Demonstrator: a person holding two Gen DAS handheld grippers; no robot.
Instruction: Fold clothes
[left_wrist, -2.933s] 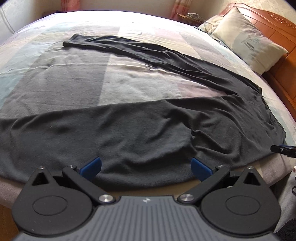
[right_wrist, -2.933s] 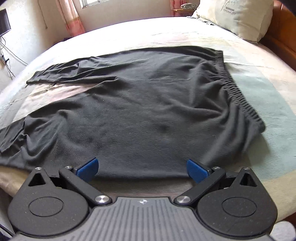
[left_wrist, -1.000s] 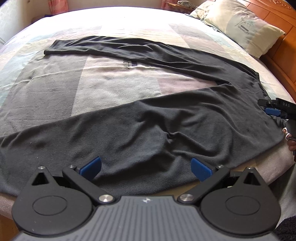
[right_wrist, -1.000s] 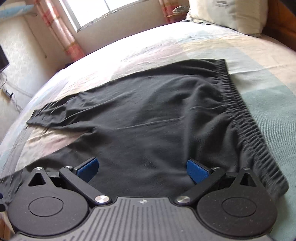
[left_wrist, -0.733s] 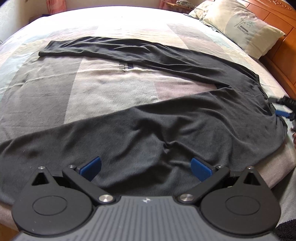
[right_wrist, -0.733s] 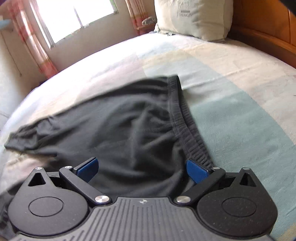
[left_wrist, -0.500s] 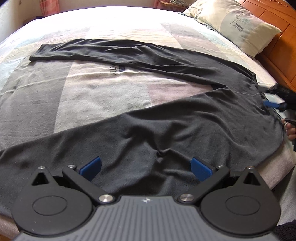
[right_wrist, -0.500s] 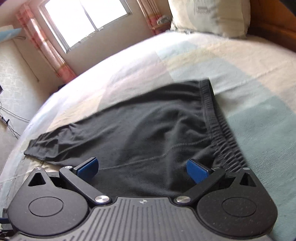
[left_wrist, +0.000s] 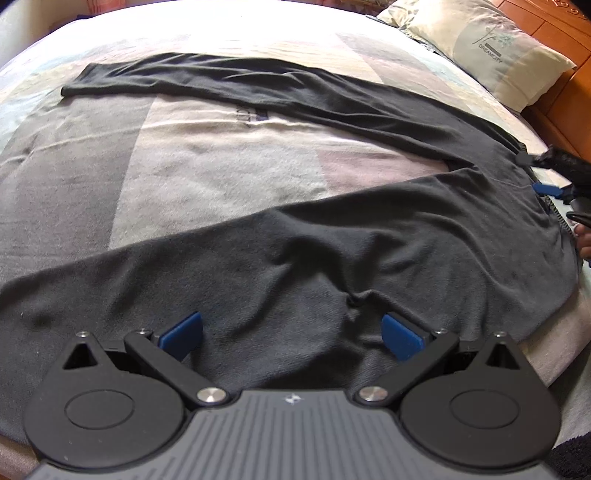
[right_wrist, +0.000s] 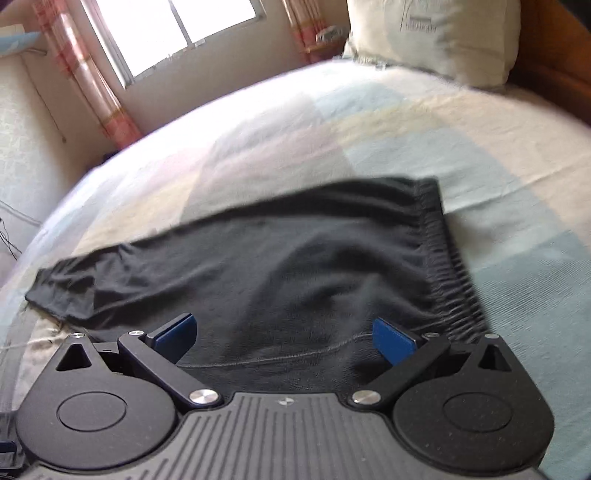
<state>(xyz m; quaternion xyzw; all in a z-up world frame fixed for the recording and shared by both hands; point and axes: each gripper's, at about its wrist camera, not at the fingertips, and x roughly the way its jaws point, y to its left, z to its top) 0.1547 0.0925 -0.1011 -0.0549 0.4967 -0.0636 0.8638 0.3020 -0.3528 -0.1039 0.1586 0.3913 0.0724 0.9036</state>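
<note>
Trousers (left_wrist: 332, 258) flat on bed (left_wrist: 221, 166), both claws wide apart above.

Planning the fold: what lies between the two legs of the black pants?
In the left wrist view, only bare patchwork bedspread lies between the far leg and near leg of the black pants.

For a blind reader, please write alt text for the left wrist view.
Dark trousers lie spread on a bed, legs apart; the open left gripper hovers over the nearer leg. A pillow lies far right.
</note>
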